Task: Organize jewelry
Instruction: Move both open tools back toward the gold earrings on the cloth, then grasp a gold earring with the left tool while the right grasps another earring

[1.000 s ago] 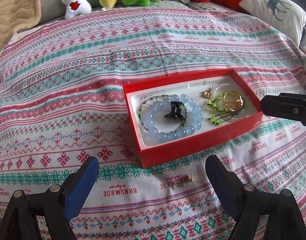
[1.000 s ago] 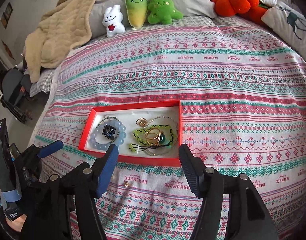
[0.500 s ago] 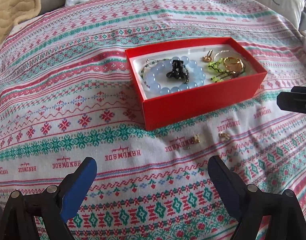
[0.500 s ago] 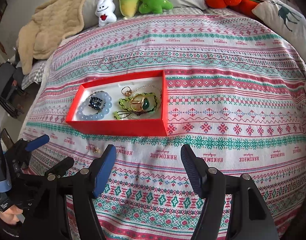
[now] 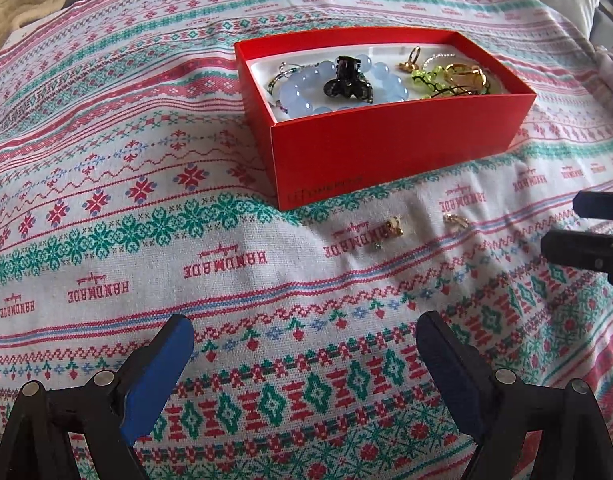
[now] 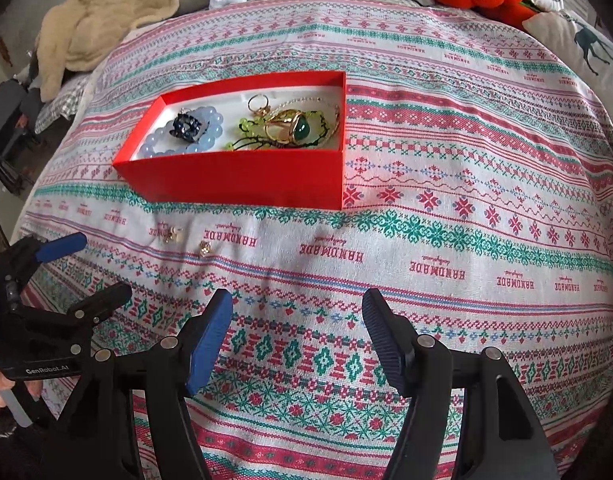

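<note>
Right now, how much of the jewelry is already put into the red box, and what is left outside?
Done: the blue bead bracelet, black hair claw, green beads and gold rings lie in the red box. In hand: nothing; left gripper and right gripper are open. Left: two small gold pieces on the bedspread.

Bracelet [image 5: 306, 92] in box [image 5: 386, 152]; earrings [image 5: 390, 229] before box, on bedspread [image 5: 146, 240]

Left gripper [image 5: 304, 344] and right gripper [image 6: 297, 322] both hover with jaws spread wide (nothing held)
</note>
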Demonstrator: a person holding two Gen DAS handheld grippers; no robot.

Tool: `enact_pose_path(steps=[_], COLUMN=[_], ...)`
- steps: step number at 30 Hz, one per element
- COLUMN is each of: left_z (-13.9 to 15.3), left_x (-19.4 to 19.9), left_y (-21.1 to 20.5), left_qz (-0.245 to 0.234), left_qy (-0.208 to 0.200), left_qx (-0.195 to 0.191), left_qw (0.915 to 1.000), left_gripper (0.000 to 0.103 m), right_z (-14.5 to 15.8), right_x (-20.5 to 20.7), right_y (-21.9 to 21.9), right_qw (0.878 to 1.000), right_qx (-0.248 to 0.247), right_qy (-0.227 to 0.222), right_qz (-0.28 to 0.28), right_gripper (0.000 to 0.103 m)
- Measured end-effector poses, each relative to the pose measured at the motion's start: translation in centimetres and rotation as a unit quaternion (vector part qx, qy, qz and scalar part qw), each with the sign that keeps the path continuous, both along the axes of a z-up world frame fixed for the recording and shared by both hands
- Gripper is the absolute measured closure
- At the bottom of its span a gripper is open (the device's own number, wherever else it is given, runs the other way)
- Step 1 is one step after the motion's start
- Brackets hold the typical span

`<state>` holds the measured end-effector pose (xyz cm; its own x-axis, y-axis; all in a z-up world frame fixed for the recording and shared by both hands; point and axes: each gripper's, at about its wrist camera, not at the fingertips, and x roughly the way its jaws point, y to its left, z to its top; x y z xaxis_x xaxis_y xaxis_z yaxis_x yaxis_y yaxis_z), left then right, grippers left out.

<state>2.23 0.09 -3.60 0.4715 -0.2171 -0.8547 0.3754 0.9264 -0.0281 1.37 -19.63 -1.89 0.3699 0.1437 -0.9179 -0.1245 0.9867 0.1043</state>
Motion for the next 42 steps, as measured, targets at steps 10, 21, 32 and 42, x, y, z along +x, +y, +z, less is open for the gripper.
enact_pose_path(steps=[10,21,32,42], left_z=[-0.3,-0.8,-0.4,0.1], left_x=[1.6,3.0,2.9,2.3], left_y=[-2.0,-4.8,-4.9,-1.9], left_qz=[-0.043,-0.048,-0.040,-0.017], left_qy=[-0.003,-0.005,-0.018,-0.016], left_qx=[-0.062,-0.051,-0.024,-0.025], left_qw=[0.9972,0.9975,0.9987,0.9994], left_gripper=[0.064,0.072,0.100,0.100], right_z=[-1.1,-1.0,-0.9,-0.5], right_x=[0.4,0.3,0.2,0.6], right_y=[-0.4,-0.9,-1.0,1.7], right_qw=[1.000,1.000,1.000,1.000], right_qx=[-0.008,-0.007,-0.005,-0.003], right_qy=[0.012,0.014,0.012,0.005], right_qz=[-0.004,-0.001,-0.005,0.021], right_gripper=[0.033,0.033,0.033,0.033])
